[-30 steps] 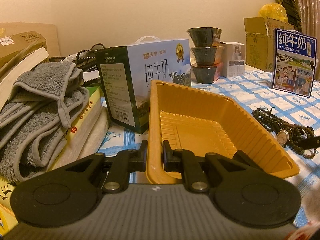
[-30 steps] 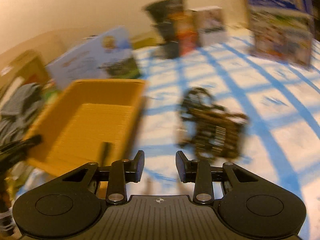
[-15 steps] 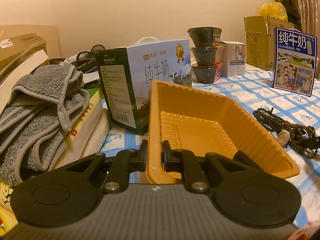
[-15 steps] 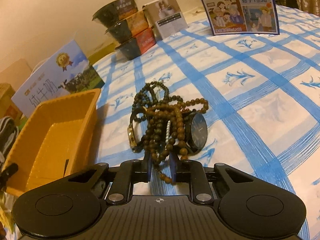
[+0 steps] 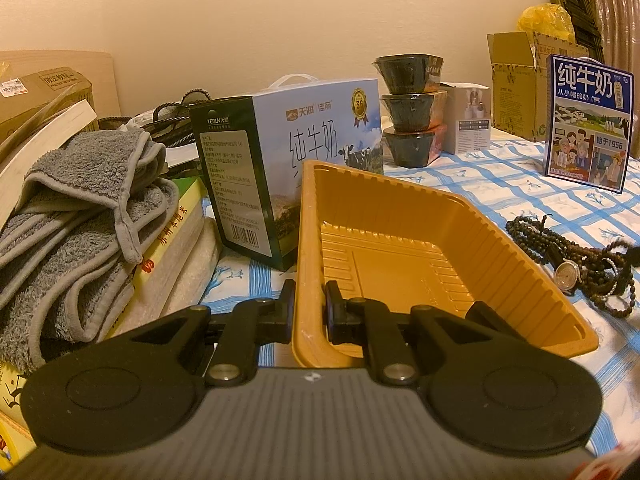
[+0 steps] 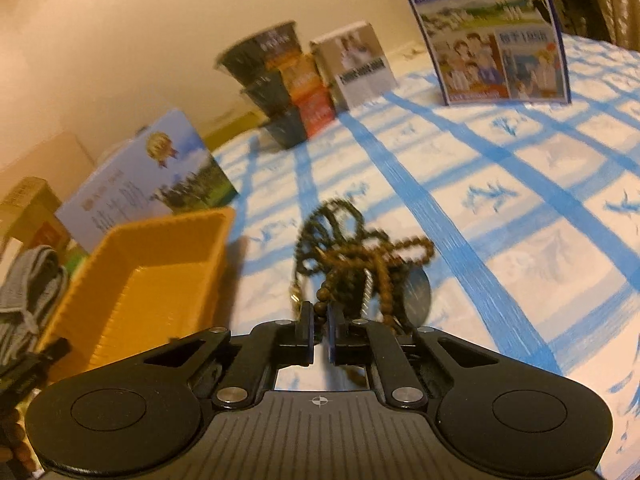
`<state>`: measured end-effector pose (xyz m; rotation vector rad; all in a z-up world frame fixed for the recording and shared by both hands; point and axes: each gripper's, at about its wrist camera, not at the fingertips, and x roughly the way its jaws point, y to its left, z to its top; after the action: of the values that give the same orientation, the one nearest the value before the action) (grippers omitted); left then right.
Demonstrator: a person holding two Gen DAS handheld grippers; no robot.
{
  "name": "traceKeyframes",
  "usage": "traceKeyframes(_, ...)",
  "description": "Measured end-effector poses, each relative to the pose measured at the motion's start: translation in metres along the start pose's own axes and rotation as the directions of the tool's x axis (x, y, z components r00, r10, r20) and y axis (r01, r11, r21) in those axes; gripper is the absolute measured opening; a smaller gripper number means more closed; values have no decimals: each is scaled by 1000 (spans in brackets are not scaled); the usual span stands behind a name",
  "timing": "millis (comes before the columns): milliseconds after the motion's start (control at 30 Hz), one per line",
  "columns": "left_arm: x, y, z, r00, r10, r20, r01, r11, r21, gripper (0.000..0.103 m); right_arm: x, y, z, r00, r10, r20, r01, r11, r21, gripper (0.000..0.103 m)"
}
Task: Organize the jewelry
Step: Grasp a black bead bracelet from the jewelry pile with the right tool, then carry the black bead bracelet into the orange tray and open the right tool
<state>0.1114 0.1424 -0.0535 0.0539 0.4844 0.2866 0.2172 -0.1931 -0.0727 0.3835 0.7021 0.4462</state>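
Left gripper clamped on near rim of ribbed yellow plastic tray. Right gripper pinches brown wooden bead strand in tangled jewelry heap, beside tray on blue-checked white tablecloth. Round-faced wristwatch in heap.

Open checked bench is lying clear betw. bead tangle and upright milk carton at rear right. Yellow tray is sitting just left of beads, w/ narrow lane betw. them. Milk box, towel stack and stacked bowls are blocking left and rear.
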Motion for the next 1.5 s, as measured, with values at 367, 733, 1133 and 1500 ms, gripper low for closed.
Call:
traceKeyframes(367,0,0,0,1000,0,1,0,1000,-1,13,-25,41,21,987,156,38,-154,987,-41,6)
traceKeyframes(733,-1,-1,1,1000,0,1,0,1000,-4,13,8,108,3,935,338,-108,-349,931,-106,6)
traceKeyframes(1133,-2,0,-2,1000,-4,-1,4,1000,-12,13,53,151,-28,910,355,-216,-392,906,-160,7)
traceKeyframes(1500,-2,1,-3,1000,-4,-3,4,1000,-16,13,27,127,-18,932,326,-157,-349,925,-151,36)
